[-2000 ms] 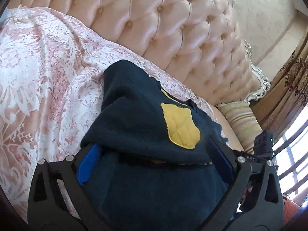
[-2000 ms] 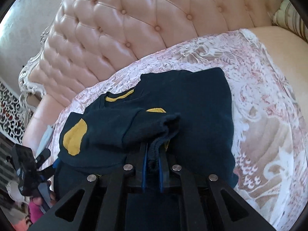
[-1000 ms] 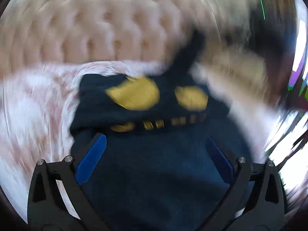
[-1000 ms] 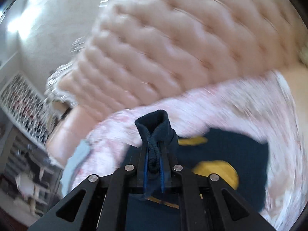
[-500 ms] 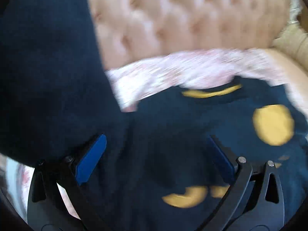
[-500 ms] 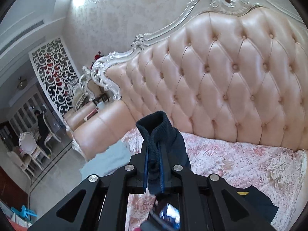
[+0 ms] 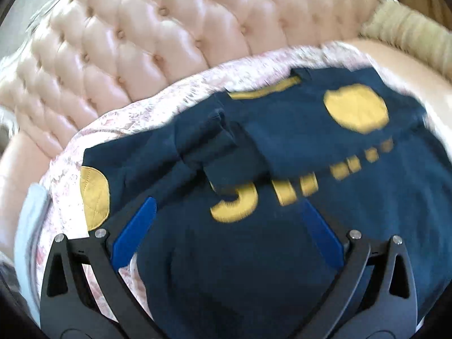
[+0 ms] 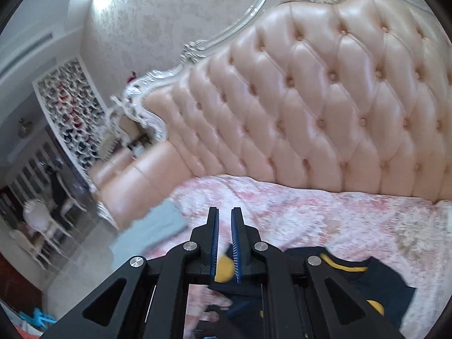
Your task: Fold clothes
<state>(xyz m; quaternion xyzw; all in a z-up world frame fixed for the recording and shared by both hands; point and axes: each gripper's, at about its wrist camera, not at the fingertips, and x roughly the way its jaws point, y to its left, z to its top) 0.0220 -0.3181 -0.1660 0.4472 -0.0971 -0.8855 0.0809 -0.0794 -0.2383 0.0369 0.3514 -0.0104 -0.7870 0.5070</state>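
Since half a second ago the right gripper (image 8: 224, 237) has let go of the navy cuff it was pinching, and the sleeve that hung before the left camera now lies flat across the garment.

Left wrist view. The left gripper (image 7: 226, 212) is spread wide, its blue pads at lower left and lower right of the frame, with nothing between them; it hovers over the navy sweater (image 7: 282, 226). The sweater fills the centre and lower right of the frame, spread on the pink lace cover (image 7: 141, 115) of the sofa. Yellow lettering runs diagonally across its chest, partly hidden by a sleeve (image 7: 234, 147) folded over it from the upper right. One yellow elbow patch (image 7: 356, 110) shows at upper right, another (image 7: 94, 197) at the left edge of the garment. The tufted pink backrest (image 7: 169, 36) occupies the top of the frame; a pale blue cloth (image 7: 28, 226) lies at the far left. The picture is slightly motion-blurred.

Right wrist view. The right gripper's fingers stand nearly together, a narrow gap between the blue pads, empty. It points toward the backrest, raised above the seat. The sweater appears only at the lower right, below and behind the fingers, on the lace cover. The pale blue cloth lies at centre left, near the sofa's end.
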